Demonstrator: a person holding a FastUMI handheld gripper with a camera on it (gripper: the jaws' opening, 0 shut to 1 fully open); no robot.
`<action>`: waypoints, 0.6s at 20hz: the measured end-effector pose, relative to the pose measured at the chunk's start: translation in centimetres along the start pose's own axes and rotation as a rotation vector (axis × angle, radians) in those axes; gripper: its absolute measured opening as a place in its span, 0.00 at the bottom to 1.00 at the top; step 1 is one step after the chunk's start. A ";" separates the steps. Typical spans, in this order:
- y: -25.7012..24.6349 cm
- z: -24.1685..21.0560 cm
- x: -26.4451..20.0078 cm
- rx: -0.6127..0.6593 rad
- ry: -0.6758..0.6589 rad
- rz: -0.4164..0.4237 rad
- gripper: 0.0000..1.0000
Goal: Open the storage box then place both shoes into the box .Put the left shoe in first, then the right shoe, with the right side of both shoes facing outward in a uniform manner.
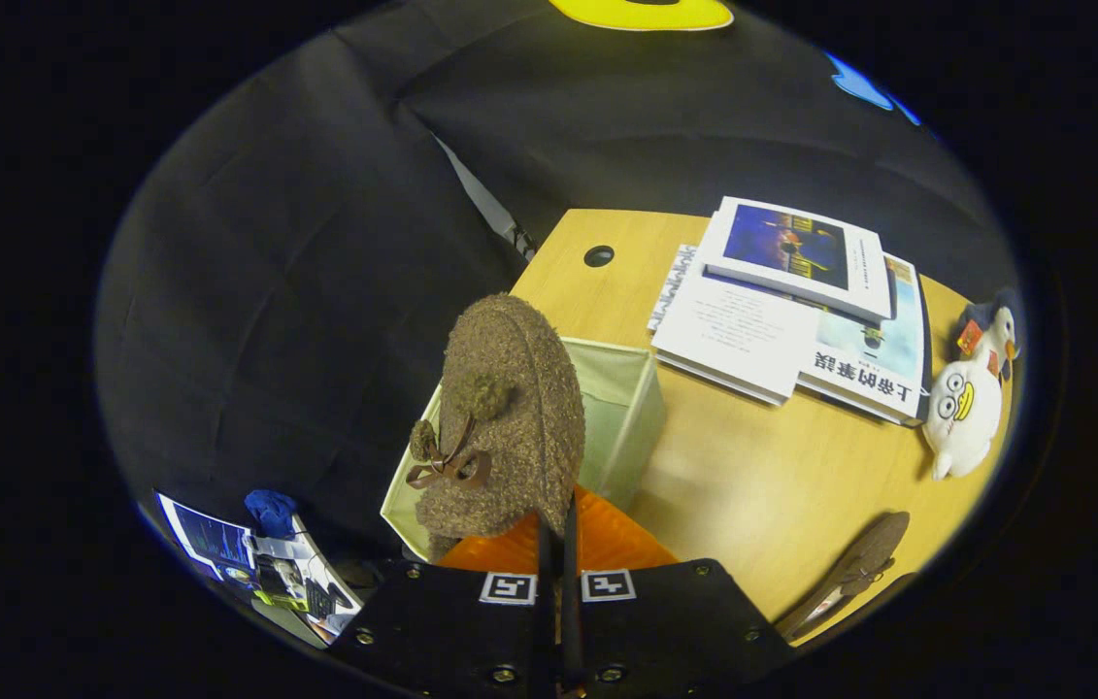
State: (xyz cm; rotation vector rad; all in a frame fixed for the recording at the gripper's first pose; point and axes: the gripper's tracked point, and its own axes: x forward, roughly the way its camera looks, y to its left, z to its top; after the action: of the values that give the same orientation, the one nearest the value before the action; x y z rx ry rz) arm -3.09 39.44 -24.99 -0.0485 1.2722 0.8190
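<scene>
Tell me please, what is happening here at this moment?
A person's hand-held gripper is shut on a fuzzy brown shoe, holding it over the open pale green storage box on the wooden table. The second shoe lies on the table, not yet packed. Books and a plush toy lie beyond.

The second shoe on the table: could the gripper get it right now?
Probably not yet: the gripper is shut on a brown shoe above the storage box. The second shoe lies uncovered on the table.

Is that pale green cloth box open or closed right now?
Open. The storage box has no lid over its top; its inner walls show behind the brown shoe held in the closed gripper.
</scene>
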 end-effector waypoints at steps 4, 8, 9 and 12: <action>1.7 0.2 2.6 -0.014 0.044 0.000 0.03; 2.6 0.1 4.8 -0.024 0.080 -0.011 0.03; 2.8 0.1 5.2 -0.026 0.082 -0.011 0.03; 3.3 0.1 7.0 -0.030 0.081 -0.014 0.21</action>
State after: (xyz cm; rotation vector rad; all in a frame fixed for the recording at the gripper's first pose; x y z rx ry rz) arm -4.48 45.50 -29.63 -0.1154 1.3340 0.8315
